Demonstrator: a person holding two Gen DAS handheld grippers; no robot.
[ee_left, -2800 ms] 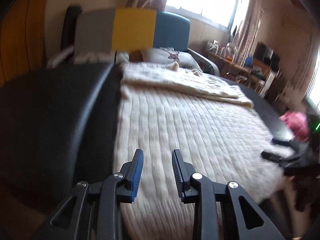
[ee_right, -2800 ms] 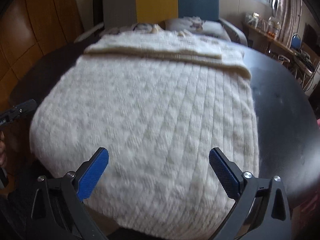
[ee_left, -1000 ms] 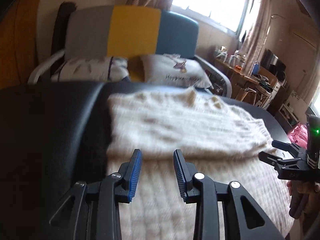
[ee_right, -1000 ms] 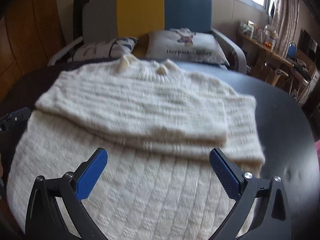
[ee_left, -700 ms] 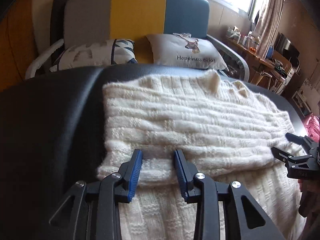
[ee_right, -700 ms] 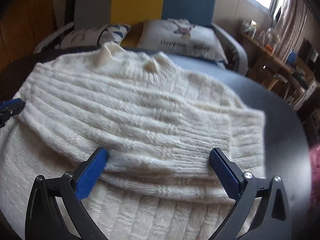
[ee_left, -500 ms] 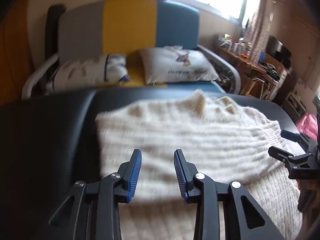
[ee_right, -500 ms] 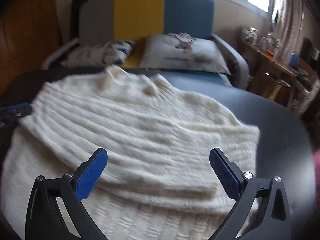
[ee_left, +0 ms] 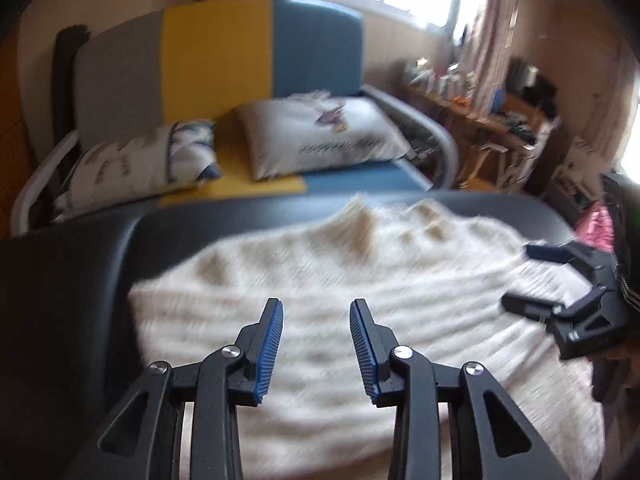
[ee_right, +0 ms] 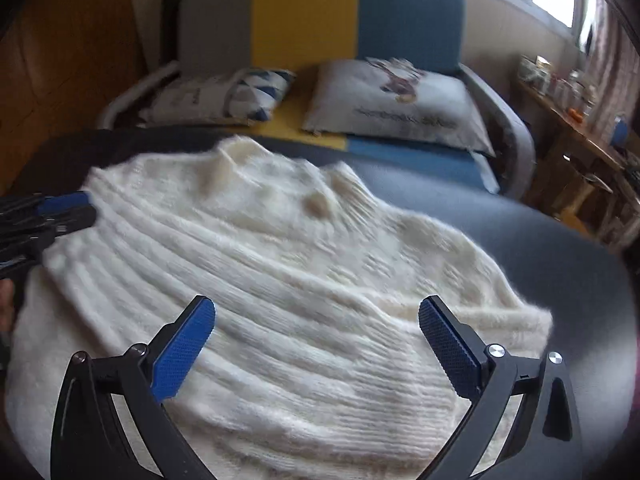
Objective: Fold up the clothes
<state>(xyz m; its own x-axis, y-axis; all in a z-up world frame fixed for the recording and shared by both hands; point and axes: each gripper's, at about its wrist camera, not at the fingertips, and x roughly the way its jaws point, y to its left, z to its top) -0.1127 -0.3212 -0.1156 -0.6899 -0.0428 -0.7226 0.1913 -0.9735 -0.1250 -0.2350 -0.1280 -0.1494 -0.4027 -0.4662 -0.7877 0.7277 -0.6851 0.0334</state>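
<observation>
A cream knitted sweater [ee_left: 360, 280] [ee_right: 304, 280] lies on a black padded table [ee_left: 60, 280] [ee_right: 560, 248], its sleeves folded across the body and its collar pointing at the far edge. My left gripper [ee_left: 316, 344] hovers open over the sweater's left part with nothing between its blue pads. Over the folded sleeves my right gripper [ee_right: 316, 348] stands wide open and empty. It also shows at the right of the left wrist view as the right gripper [ee_left: 532, 280]. The left gripper's fingers [ee_right: 60, 204] reach in over the sweater's left shoulder in the right wrist view.
Behind the table stands a grey, yellow and blue sofa [ee_left: 216, 60] [ee_right: 304, 12] with two cushions [ee_left: 320, 132] [ee_right: 392, 100]. A cluttered wooden shelf [ee_left: 480, 120] runs along the right wall under a window. Something pink [ee_left: 600, 224] lies past the table's right edge.
Both grippers moved forward from the sweater's hem to over the folded sleeves and collar end. They stayed open and empty. The view has lifted slightly in the last half second.
</observation>
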